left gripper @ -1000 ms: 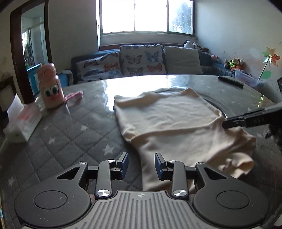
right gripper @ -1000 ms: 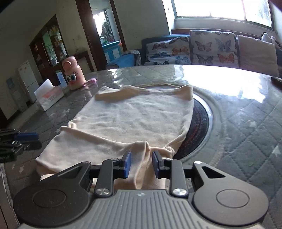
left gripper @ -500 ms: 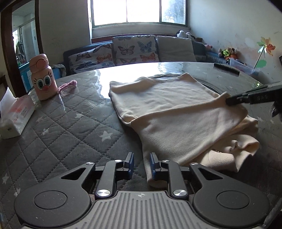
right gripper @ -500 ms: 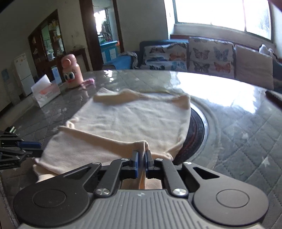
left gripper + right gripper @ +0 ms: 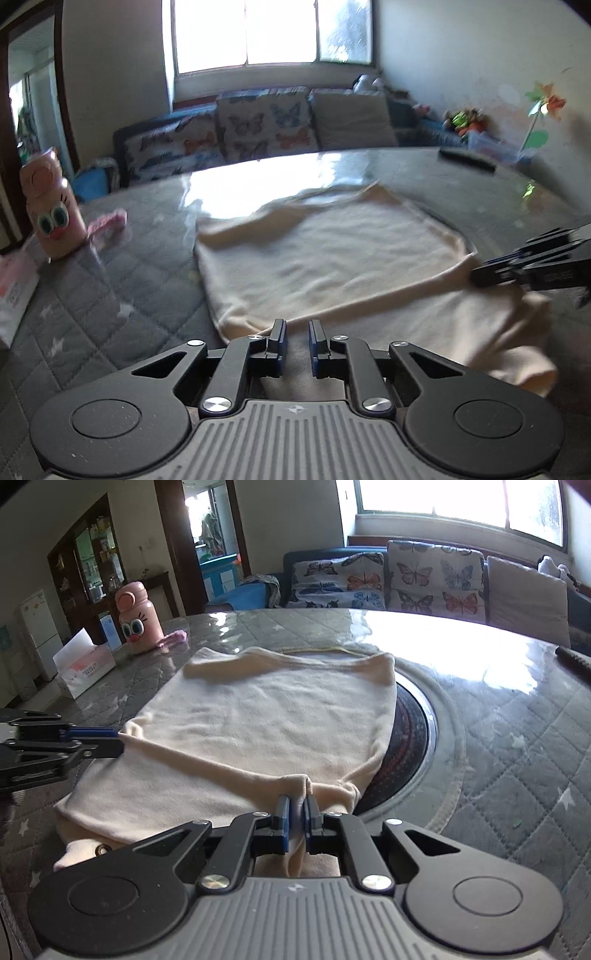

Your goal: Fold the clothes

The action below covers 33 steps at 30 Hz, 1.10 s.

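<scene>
Right wrist view puts the cream knit top [image 5: 266, 738] flat on the quilted round table [image 5: 517, 760], its neckline at the far end toward the sofa [image 5: 388, 579] and its near part doubled over in a fold that runs crosswise between the two hands; so the garment's long axis runs straight away from both grippers; the right gripper [image 5: 297, 812] has its pads pinched tight on a puckered ridge of that fold at the near right side; the left gripper [image 5: 295, 334] sits at the near left side, jaws narrow and closing, with cloth lying between and under them, though whether the pads yet bite it I cannot tell; seen from the right wrist its tips meet the fold's left edge [image 5: 107, 744]; each hand is thus nearest its own end of the fold, and the bare far part of the top lies ahead of both; the next move, I judge, carries the fold forward along that axis; off to the left, well apart, stand a pink cartoon bottle [image 5: 138, 618] and a tissue box [image 5: 83, 664].
</scene>
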Available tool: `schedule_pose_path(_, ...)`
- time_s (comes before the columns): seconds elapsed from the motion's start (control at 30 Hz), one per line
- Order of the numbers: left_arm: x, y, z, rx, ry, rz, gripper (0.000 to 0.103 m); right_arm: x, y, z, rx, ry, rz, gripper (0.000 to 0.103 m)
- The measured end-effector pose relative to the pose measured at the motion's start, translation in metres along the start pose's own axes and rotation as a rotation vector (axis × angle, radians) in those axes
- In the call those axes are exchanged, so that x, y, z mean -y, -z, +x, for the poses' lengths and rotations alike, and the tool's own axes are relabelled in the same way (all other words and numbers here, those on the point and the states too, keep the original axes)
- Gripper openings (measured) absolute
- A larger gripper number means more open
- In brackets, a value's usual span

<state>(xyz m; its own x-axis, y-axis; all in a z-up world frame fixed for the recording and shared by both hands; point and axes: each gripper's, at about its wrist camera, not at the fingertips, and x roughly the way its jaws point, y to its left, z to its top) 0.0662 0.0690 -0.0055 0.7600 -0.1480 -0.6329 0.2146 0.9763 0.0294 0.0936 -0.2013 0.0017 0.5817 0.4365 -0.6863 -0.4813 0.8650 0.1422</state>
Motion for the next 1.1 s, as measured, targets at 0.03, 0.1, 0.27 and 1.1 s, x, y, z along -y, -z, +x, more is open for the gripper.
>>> schedule_pose_path(0.03, -0.002, 0.002, 0.0, -0.003, 0.003, 0.0, 0.014, 0.0, 0.001, -0.001, -0.001, 0.0, -0.004, 0.008)
schedule_pose_path(0.1, -0.004, 0.003, -0.003, -0.003, 0.001, 0.005, 0.014, 0.001, -0.001, -0.006, 0.004, 0.0, -0.016, 0.009)
schedule_pose_path(0.27, -0.001, -0.004, -0.01, 0.025, 0.003, 0.013, 0.015, -0.002, -0.012, -0.017, 0.059, -0.007, -0.04, 0.012)
schedule_pose_path(1.1, 0.034, 0.02, -0.025, -0.004, 0.079, 0.18, 0.017, -0.017, 0.015, -0.029, 0.002, -0.054, -0.208, 0.012)
